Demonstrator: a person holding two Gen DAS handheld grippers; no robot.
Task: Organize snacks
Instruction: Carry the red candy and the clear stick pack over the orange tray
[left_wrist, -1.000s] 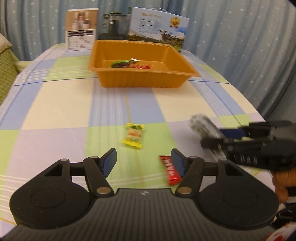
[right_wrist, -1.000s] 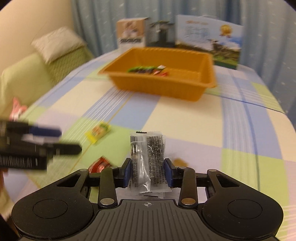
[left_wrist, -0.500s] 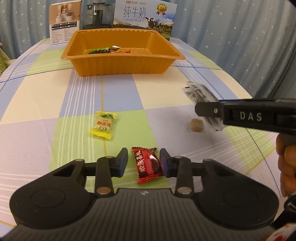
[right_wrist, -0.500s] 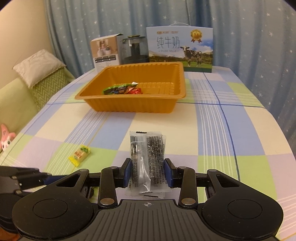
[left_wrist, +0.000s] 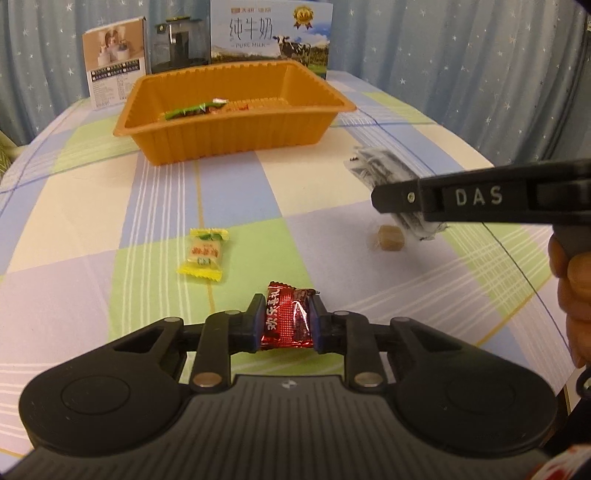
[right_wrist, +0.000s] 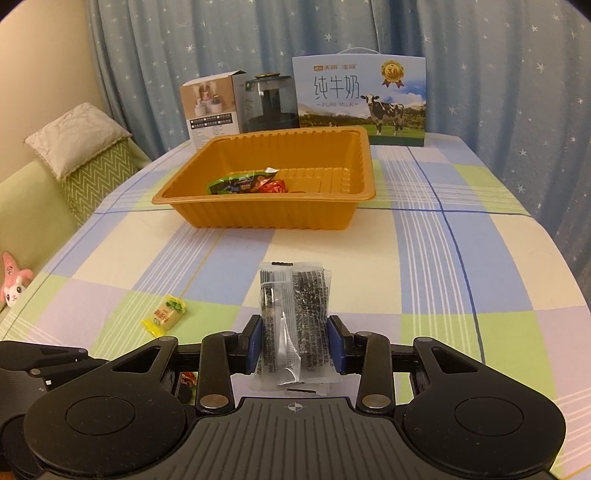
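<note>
We hold the left tool (left_wrist: 284, 325) tipped down toward the counter (left_wrist: 92, 221), its jaws clenched on a red candy (left_wrist: 286, 319) whose wrapper buckles between the blue pads; the candy sits low, at or just above the checked cloth, and we cannot tell whether it has left the surface. Our right tool (right_wrist: 295, 341) also slants downward and grips a clear packet of dark seeds (right_wrist: 293, 314) by its two long edges, the packet standing nearly upright between the pads. From the left wrist view, that right tool reaches in from the right edge as a black bar marked DAS, with our right hand (left_wrist: 570, 295) wrapped on its handle below.

A yellow candy (left_wrist: 204, 254) lies flat on the counter, just ahead and left of the red one. A small brown cube (left_wrist: 389, 238) rests on the cloth beneath the raised packet. The orange tray (right_wrist: 258, 218) stands well ahead of both tools, with a few wrapped snacks (right_wrist: 245, 182) gathered in its left part. Behind the tray stand a milk carton box (right_wrist: 360, 99), a dark jar (right_wrist: 267, 101) and a small white box (right_wrist: 214, 107).
</note>
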